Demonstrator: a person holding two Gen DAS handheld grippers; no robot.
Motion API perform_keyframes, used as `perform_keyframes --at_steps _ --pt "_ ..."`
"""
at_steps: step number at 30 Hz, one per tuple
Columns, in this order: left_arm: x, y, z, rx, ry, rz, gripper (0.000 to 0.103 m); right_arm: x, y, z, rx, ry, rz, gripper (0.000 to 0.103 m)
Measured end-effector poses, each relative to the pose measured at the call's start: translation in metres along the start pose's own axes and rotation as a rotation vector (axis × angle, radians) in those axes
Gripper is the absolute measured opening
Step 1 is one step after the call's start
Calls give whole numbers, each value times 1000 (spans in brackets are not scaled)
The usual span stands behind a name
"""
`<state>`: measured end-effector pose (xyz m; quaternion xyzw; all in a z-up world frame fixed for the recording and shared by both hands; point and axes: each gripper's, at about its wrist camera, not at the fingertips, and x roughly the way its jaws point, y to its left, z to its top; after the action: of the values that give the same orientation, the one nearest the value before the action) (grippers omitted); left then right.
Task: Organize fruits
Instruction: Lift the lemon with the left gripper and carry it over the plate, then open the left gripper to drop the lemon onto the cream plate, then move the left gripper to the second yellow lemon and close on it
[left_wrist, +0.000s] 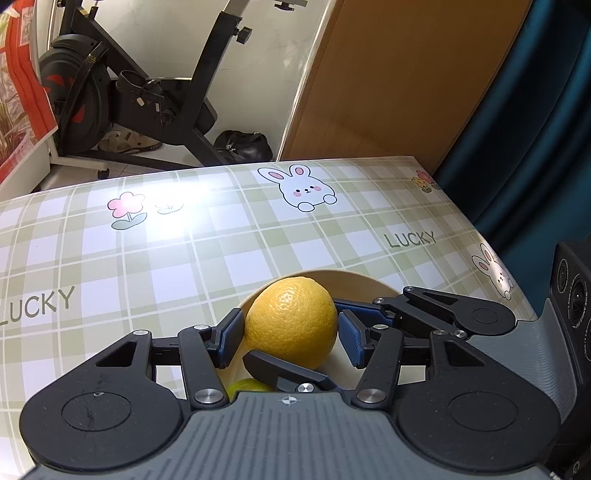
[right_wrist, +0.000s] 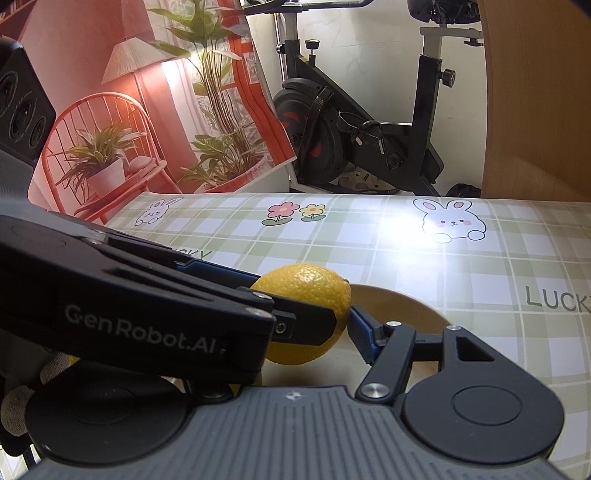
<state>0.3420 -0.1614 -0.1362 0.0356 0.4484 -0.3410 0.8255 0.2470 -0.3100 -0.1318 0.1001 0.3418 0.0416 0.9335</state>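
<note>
The lemon (left_wrist: 291, 322) sits above the bowl (left_wrist: 354, 282), between the left hand-held gripper's (left_wrist: 291, 338) blue pads, apparently clamped; the right hand-held gripper (right_wrist: 314, 325) stands open beside it.

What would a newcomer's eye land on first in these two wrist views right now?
First, the round yellow citrus fruit, framed between the blue pads of the left gripper above the pale beige bowl; whether the pads touch it is unclear. Next, the right gripper crowding in from the right, its fingers at the same fruit. Behind, the green checked bunny-print tablecloth glares under a bright reflection, with a black exercise bike beyond the table.
</note>
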Motion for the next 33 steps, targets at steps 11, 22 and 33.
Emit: perform_keyframes --at_steps 11,22,33 --pt "0 5 -4 -10 -14 20 58 11 3 0 -3 36 7 65" --pt "-65 27 -17 -57 -150 12 58 -7 9 -3 6 6 -63 66" --pt "-148 85 -58 -162 -278 104 57 -45 37 -17 -19 -88 -74 63"
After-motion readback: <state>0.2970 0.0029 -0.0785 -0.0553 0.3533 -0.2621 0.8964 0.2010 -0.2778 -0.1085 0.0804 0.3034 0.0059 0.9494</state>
